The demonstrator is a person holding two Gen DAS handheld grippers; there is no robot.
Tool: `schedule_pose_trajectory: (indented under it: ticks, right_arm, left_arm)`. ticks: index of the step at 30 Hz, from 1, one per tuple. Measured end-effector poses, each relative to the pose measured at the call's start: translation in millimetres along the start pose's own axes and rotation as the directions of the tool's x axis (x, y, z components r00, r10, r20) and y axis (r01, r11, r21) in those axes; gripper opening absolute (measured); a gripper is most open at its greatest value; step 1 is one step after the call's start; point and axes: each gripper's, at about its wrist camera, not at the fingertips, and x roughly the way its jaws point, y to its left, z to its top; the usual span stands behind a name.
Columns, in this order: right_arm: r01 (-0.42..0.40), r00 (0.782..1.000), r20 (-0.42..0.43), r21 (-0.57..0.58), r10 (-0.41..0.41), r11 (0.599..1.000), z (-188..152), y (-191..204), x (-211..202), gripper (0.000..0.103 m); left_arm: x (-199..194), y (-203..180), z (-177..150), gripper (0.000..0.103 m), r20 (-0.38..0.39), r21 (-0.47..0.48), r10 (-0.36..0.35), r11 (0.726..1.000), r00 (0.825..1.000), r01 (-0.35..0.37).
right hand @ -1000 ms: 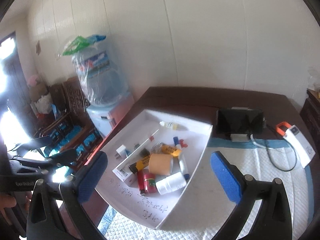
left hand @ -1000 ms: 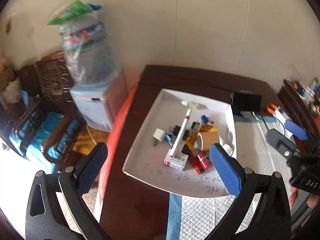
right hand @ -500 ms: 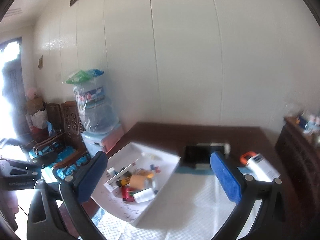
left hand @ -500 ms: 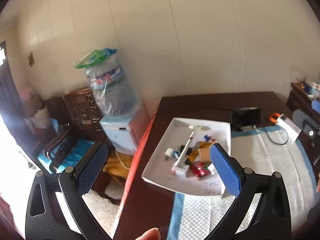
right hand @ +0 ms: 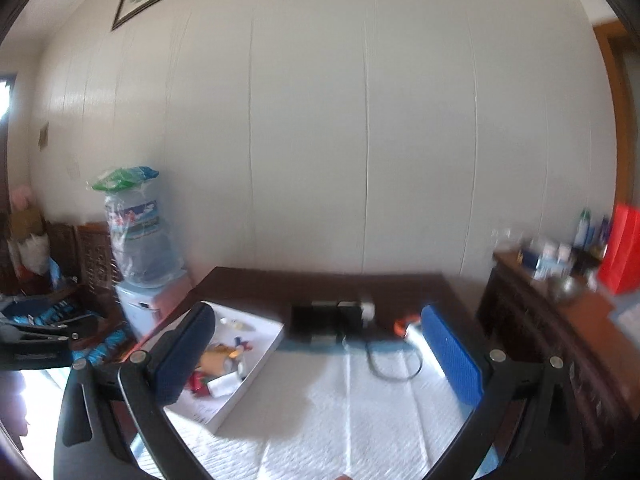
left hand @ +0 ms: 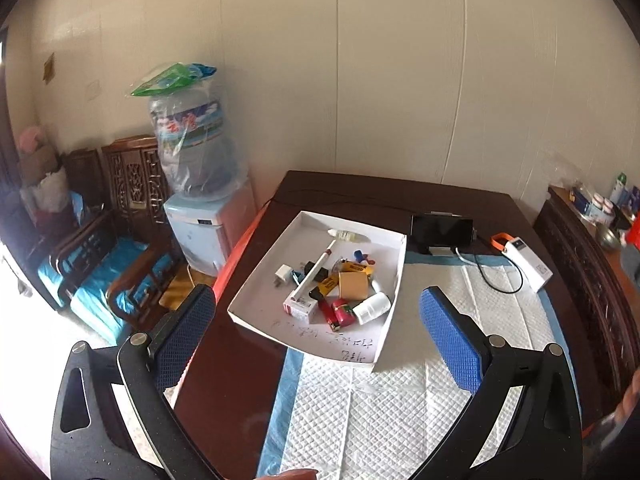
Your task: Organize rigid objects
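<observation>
Left wrist view: left gripper (left hand: 316, 320) held well above the dark wooden surface (left hand: 360, 196), jaws spread wide, nothing between them. White tray (left hand: 256, 300) sits at the left-middle of the surface, its near right corner overlapping the white quilted pad (left hand: 400, 400). The rigid objects are all inside the tray, clustered toward its right half: white charger plug (left hand: 285, 273), long white box (left hand: 310, 285) lying near-to-far, tan box (left hand: 353, 285), yellow tube (left hand: 329, 285), red lighter (left hand: 328, 314), white bottle (left hand: 372, 307) lying on its side, small dropper bottle (left hand: 345, 234) at the far wall. Handwriting on the tray floor at the near edge. Beyond the tray, a black phone (left hand: 442, 229) stands upright, a white power bank (left hand: 527, 264) to its right with a black cable looping onto the pad. Water dispenser (left hand: 200, 216) with a bagged jug stands on the floor, left of the surface.

Right wrist view: blurred. Right gripper (right hand: 316, 356) raised high over the pad, pointing mostly at the wall, jaws wide apart and empty. The tray shows low left, partly behind the left pad (right hand: 184, 356); contents are visible but too smeared to tell apart. Phone and power bank sit at the far side. A dark cabinet (right hand: 560, 340) with bottles on top stands on the right.
</observation>
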Motion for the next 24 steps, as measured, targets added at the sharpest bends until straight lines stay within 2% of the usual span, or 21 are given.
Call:
schedule_pose_trajectory:
  ticks: [3,6,12,24]
  right_arm:
    - [-0.061,0.998,-0.017,0.068,0.062,0.996,-10,-11,-7,0.103]
    - [-0.046,0.999,-0.020,0.056,0.047,0.997,-16,-13,-8,0.103]
    - [-0.076,0.996,-0.043,0.063,0.079,0.995,-18,-15,-5,0.103]
    - [-0.094,0.994,-0.057,0.055,0.097,0.994,-17,-21,4,0.103]
  left_arm:
    - [0,-3,-5,0.103,-0.015,-0.002,-0.007,1.000,1.000,0.007]
    - [1,-8,-6,0.103,-0.025,0.007,-0.012,1.000,1.000,0.012]
    - [-1,-15,-6,0.103,-0.025,0.015,-0.042,0.999,0.999,0.042]
    - [9,-15,-5,0.103,-0.044,-0.015,-0.032,0.999,0.999,0.031]
